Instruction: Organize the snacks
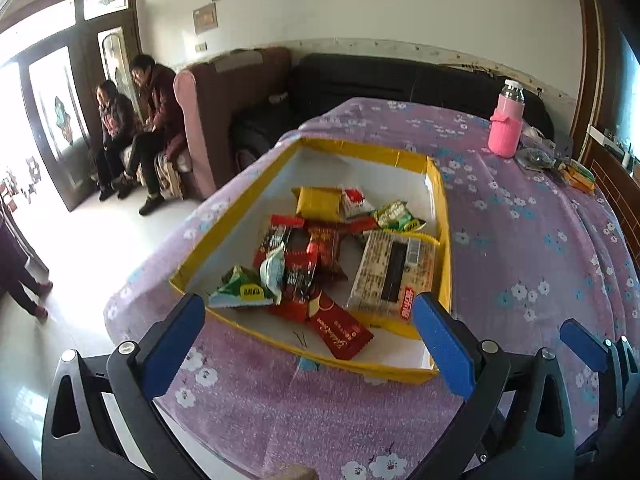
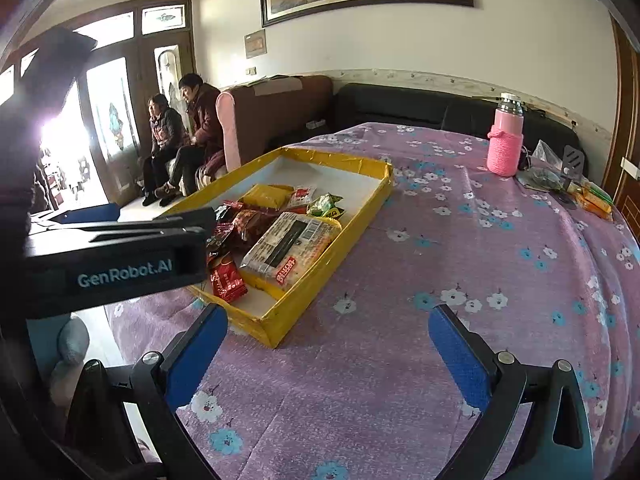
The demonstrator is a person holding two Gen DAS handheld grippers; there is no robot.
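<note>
Both blue-padded grippers, left (image 1: 310, 340) and right (image 2: 328, 344), are spread wide holding nothing, hovering over the purple flowered tablecloth (image 2: 460, 264). Just past the left one sits the shallow yellow-edged cardboard tray (image 1: 442, 216) with the snack packets (image 1: 316, 256) piled inside. A pink knit-sleeved bottle (image 1: 505, 124) stands way back.

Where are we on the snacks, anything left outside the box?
Mostly done: a pile of snack packets already lies inside the yellow box. Nothing is in hand: left claw and right claw are both open and empty, short of the box. Possibly left: some green and orange packets at the table's far right corner, beyond the pink bottle.
</note>
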